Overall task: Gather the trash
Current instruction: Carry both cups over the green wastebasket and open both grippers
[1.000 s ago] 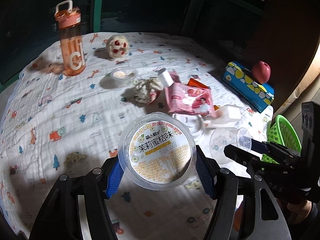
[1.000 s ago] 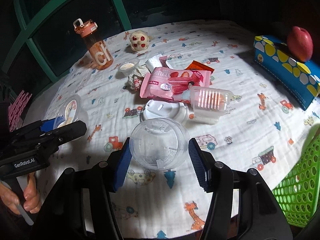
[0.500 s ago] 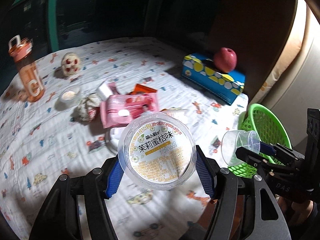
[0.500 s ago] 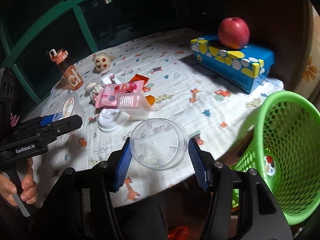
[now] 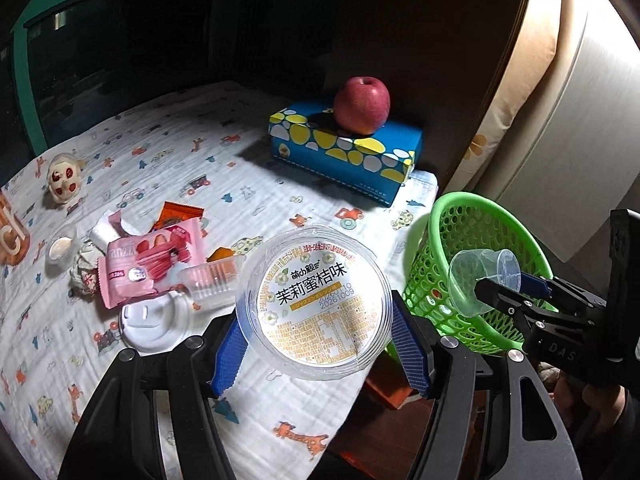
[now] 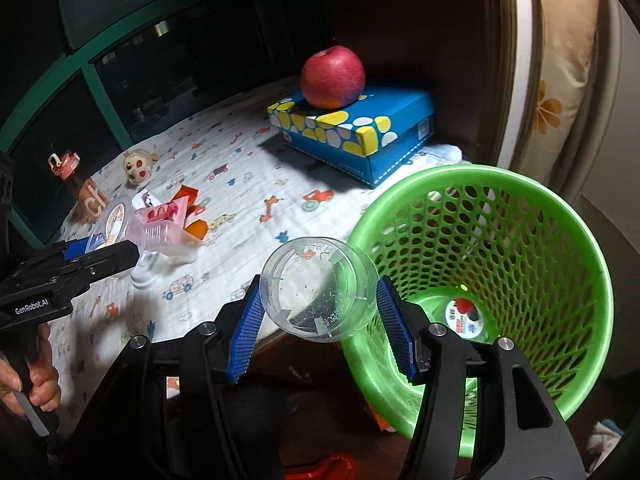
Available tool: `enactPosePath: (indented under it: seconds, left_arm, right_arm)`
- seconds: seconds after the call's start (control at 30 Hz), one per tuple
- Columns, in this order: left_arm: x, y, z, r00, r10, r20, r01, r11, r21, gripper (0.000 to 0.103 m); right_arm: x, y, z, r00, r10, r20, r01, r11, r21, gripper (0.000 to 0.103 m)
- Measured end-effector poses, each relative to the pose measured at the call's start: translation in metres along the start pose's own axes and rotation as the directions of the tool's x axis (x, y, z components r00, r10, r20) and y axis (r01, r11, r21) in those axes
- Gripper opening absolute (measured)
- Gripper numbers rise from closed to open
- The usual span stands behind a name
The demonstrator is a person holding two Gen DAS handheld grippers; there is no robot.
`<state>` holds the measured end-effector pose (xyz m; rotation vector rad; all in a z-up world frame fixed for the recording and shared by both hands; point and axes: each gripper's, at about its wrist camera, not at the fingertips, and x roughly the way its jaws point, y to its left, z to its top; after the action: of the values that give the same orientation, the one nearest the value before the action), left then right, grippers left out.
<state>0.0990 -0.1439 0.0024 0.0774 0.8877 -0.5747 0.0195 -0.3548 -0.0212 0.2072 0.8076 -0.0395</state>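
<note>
My left gripper (image 5: 318,354) is shut on a clear round jelly cup (image 5: 316,306) with a white and yellow printed lid, held over the table's right edge. My right gripper (image 6: 320,322) is shut on an empty clear plastic cup (image 6: 320,290), held at the rim of the green mesh basket (image 6: 520,248). The basket also shows in the left wrist view (image 5: 460,220), with the right gripper and its cup (image 5: 480,280) in front of it. A small wrapper (image 6: 464,316) lies in the basket's bottom. More trash sits on the table: a pink wrapper (image 5: 148,260), a clear tray (image 5: 212,280), a white lid (image 5: 152,320).
A blue and yellow box (image 5: 344,152) with a red apple (image 5: 362,104) on it stands at the table's back right. A small toy (image 5: 62,178) and an orange bottle (image 6: 76,184) stand at the far left. The printed cloth (image 5: 240,184) covers the table.
Both grippers have swung right with their cups, from over the table to its right edge. The right gripper's cup is now at the basket's rim.
</note>
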Motion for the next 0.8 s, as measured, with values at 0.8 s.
enactPosePath:
  seconds: [0.8]
  left_arm:
    - [0.044, -0.115, 0.044, 0.99, -0.136, -0.046, 0.142, 0.974, 0.178, 0.063]
  right_arm:
    - [-0.009, -0.103, -0.024, 0.985, -0.164, -0.048, 0.17, 0.974, 0.153, 0.057]
